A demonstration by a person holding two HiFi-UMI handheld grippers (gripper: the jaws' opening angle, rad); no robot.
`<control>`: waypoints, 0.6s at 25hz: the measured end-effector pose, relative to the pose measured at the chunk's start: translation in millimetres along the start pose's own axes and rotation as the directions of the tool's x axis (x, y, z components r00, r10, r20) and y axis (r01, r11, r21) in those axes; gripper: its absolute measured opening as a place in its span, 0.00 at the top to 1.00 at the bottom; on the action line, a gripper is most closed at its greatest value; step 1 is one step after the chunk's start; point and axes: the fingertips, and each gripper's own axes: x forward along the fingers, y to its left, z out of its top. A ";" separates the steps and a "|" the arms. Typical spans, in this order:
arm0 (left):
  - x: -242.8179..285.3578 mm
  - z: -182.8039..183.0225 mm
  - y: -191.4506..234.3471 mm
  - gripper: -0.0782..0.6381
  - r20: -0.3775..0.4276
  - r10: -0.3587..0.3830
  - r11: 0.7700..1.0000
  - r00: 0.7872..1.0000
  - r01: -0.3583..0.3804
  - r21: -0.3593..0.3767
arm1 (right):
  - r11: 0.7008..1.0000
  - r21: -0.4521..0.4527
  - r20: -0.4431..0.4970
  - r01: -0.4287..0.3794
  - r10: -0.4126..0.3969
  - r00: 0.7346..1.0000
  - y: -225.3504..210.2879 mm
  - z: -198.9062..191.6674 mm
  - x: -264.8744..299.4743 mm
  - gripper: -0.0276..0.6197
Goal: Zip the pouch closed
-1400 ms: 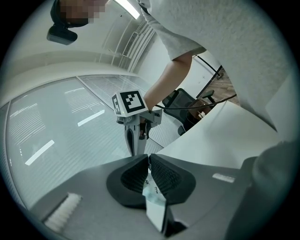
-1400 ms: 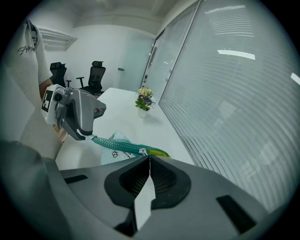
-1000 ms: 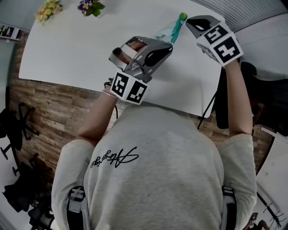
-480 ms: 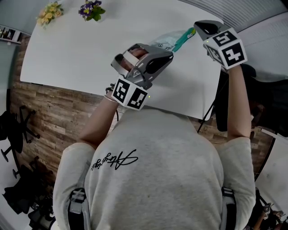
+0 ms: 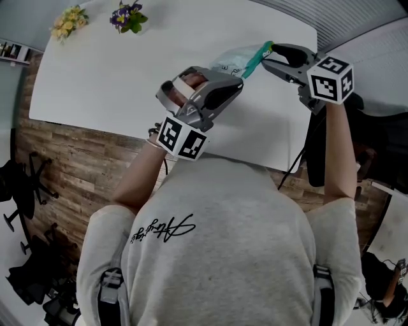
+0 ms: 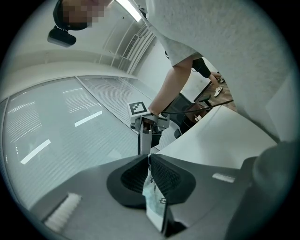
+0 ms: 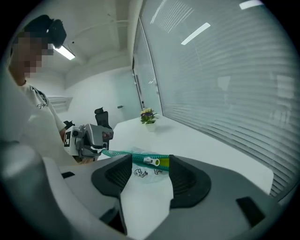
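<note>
As right hand-held gripper (image 5: 268,55) opens, pouch (image 5: 237,61) between jaws.

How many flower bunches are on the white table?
2. Yellow bunch at the white table's far left corner; purple bunch just right of it. Others may be hidden.

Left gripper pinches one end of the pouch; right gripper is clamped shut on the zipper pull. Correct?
No. The left gripper does pinch one end of the pouch, but the right gripper is not clamped: the right gripper view shows its jaws apart, having just been opening, with the zipper pull between them, ungripped.
</note>
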 end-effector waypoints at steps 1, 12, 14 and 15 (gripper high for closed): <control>0.1 -0.2 -1.9 0.87 -0.001 -0.006 1.000 1.000 0.006 0.005 | 1.000 0.003 -0.010 -0.026 0.026 1.000 0.0 -2.8 2.3 0.58; 4.6 2.7 -11.7 0.87 0.019 -0.039 0.999 0.999 0.039 0.019 | 0.991 -0.060 -0.143 -0.119 0.109 0.984 5.8 -24.9 15.7 0.71; 4.2 3.9 -12.5 0.87 0.023 -0.043 0.999 0.999 0.043 0.020 | 0.993 -0.061 -0.127 -0.106 0.098 0.987 3.2 -24.1 14.5 0.78; 4.2 3.0 -12.7 0.87 0.022 -0.044 0.999 0.999 0.044 0.020 | 0.993 -0.058 -0.116 -0.103 0.096 0.989 2.0 -23.2 13.1 0.79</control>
